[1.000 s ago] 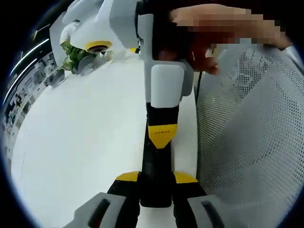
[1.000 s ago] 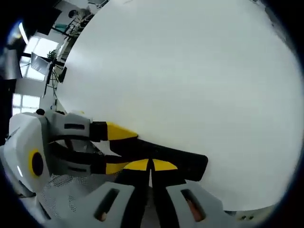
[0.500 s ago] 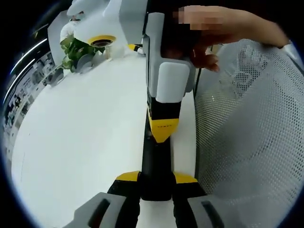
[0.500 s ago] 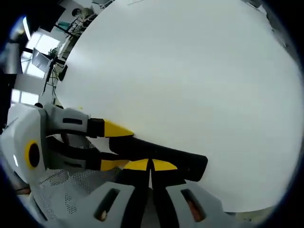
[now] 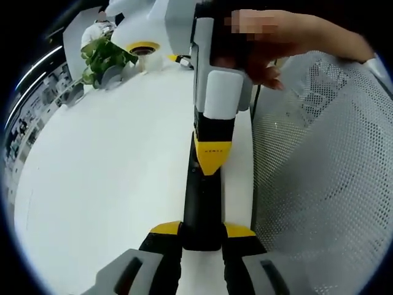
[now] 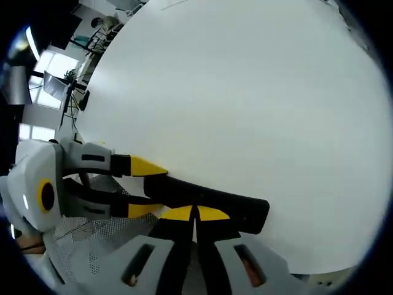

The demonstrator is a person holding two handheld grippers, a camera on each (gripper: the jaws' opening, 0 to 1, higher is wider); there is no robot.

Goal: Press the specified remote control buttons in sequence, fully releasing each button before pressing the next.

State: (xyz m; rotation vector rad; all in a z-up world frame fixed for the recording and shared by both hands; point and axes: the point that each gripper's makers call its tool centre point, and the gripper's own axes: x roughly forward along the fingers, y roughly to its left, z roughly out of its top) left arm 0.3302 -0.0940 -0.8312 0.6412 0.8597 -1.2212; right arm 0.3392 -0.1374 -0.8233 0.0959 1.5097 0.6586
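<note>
Now L claw (image 5: 202,236) clamps remote (image 5: 201,203); R claw (image 6: 195,214) tip-down.

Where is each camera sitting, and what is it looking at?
Left gripper view: rides the left gripper, looking along the black remote it clamps on the white table; the right gripper tips onto the remote, a hand above, mesh chair beside.
Right gripper view: rides the right gripper, shut, tips on the remote, facing across the table; the left gripper enters from the left.
Both share the remote, table and both grippers.
</note>
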